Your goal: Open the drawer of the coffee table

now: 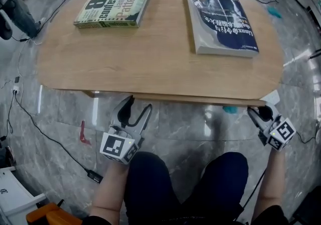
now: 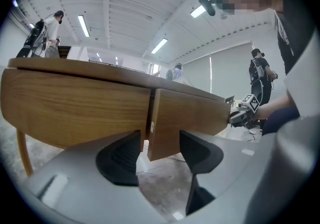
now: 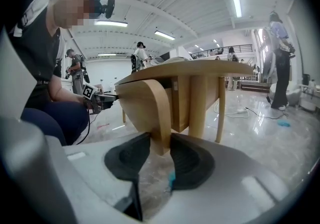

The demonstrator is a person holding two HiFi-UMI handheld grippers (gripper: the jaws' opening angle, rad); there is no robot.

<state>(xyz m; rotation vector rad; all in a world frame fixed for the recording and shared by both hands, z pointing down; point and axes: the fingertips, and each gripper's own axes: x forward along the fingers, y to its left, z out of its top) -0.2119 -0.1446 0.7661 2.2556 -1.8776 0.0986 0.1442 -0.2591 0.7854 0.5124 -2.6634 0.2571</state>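
Observation:
The oval wooden coffee table (image 1: 150, 63) has a drawer front (image 1: 200, 99) showing as a thin strip under its near edge. In the left gripper view that front (image 2: 200, 113) stands slightly out from the fixed apron (image 2: 75, 113). My left gripper (image 1: 139, 104) (image 2: 160, 150) is open, with the front's left end between its pads but untouched. My right gripper (image 1: 260, 112) (image 3: 157, 150) is shut on the front's curved right end (image 3: 155, 113), a pad against each side. Each gripper shows small in the other's view.
A green book (image 1: 113, 8) and a thick blue-and-white book (image 1: 223, 18) lie on the tabletop. Cables (image 1: 45, 133) and a red scrap (image 1: 83, 132) are on the glossy floor at left. My knees (image 1: 190, 184) are close under the grippers. People stand far off.

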